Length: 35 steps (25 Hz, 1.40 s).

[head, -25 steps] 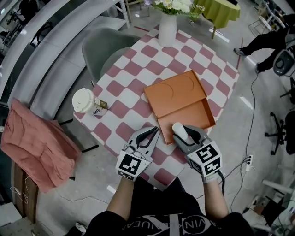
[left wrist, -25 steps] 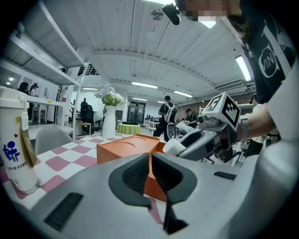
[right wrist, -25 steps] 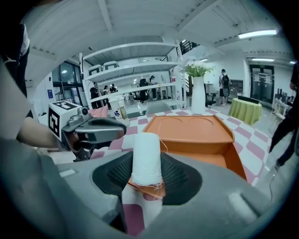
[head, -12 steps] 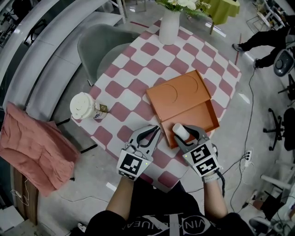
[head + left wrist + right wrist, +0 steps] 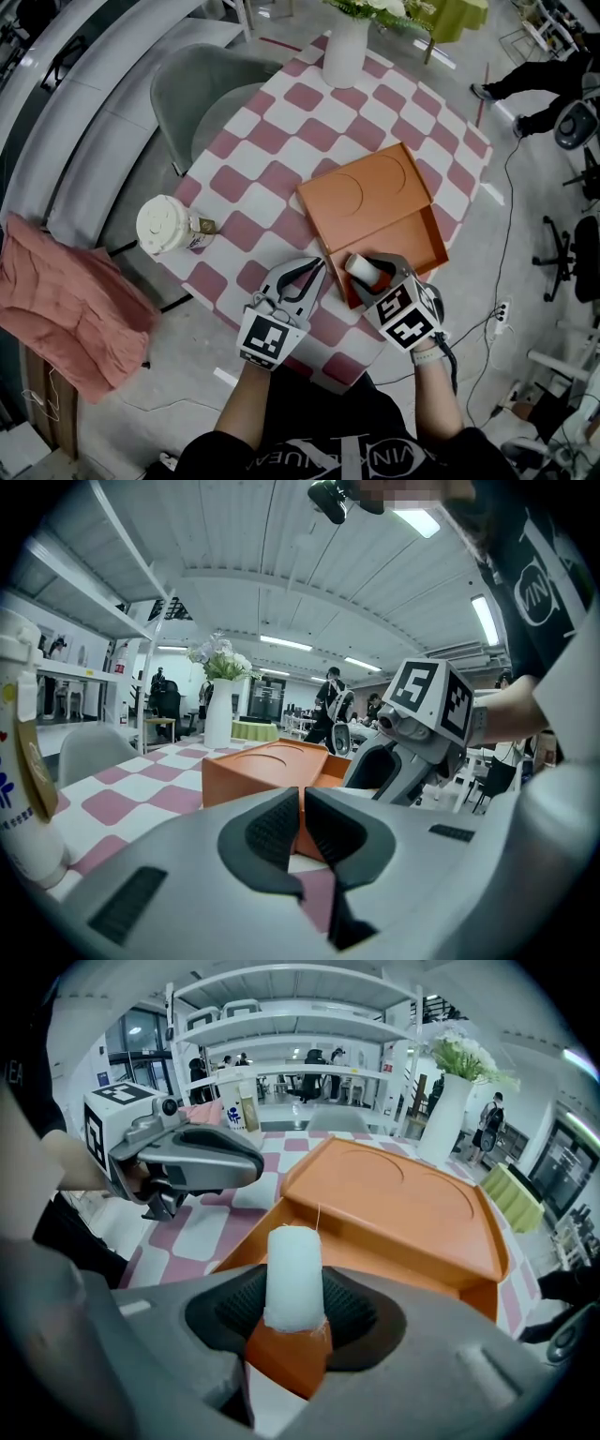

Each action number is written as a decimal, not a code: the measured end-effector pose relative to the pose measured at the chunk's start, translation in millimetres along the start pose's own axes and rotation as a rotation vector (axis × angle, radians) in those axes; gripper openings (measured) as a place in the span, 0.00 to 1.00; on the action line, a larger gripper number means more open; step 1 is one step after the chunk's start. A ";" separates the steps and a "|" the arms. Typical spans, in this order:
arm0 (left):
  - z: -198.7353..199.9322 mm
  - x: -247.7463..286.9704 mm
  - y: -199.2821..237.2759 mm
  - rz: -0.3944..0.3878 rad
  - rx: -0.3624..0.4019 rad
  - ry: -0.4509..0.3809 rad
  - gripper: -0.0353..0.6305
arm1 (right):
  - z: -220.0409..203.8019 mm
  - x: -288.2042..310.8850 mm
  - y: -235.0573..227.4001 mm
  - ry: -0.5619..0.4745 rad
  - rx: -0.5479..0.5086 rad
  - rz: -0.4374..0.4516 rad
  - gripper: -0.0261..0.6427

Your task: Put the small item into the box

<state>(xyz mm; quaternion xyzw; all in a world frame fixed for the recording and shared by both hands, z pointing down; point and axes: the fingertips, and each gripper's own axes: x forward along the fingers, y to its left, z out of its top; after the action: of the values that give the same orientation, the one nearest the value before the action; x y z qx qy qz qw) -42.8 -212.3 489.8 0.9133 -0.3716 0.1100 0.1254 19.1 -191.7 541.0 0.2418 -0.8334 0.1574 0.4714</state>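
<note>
Fingers (image 5: 236, 1312) of the right gripper (image 5: 295, 1309) are clenched on the small item (image 5: 294, 1274) — a white, stubby cylinder standing upright between the dark ribbed pads — while the left gripper (image 5: 300, 827) has its pads drawn together to a thin slit with nothing between them. Both grippers sit at the near edge of the table (image 5: 281, 178), which wears a pink-and-white checked cloth. A grey chair (image 5: 192, 89) is tucked in at the table's far left, and a pink cloth (image 5: 66, 300) lies off the table to the left. On the table's right half lies the flat orange box (image 5: 375, 192): its lid, marked with a circle, covers the far part, and the near part stands open as a shallow tray with a bare orange floor. A white vase (image 5: 344, 52) at the far edge holds pale flowers and greenery. A lidded paper cup (image 5: 164, 225) stands at the left edge, well apart from the box, its contents hidden by the lid. In the head view the small item hangs over the near-left corner of the open tray, just inside its rim — whether it touches the floor cannot be told.
</note>
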 end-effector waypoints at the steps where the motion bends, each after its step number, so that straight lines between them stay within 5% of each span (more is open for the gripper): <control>1: -1.1 0.2 1.1 0.001 -0.001 0.003 0.09 | -0.2 1.4 0.7 0.013 -0.005 0.009 0.31; 19: -1.6 9.5 10.2 -0.018 -0.017 0.003 0.09 | -8.4 20.3 4.8 0.181 -0.266 0.104 0.31; 35: -7.7 7.5 17.5 0.011 -0.053 -0.003 0.09 | -9.4 27.0 7.7 0.186 -0.273 0.150 0.31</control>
<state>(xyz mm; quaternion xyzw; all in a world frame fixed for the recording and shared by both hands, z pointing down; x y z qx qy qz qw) -50.7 -226.9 501.9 0.9076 -0.3797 0.0995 0.1487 9.7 -187.6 568.7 0.0973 -0.8155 0.0990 0.5618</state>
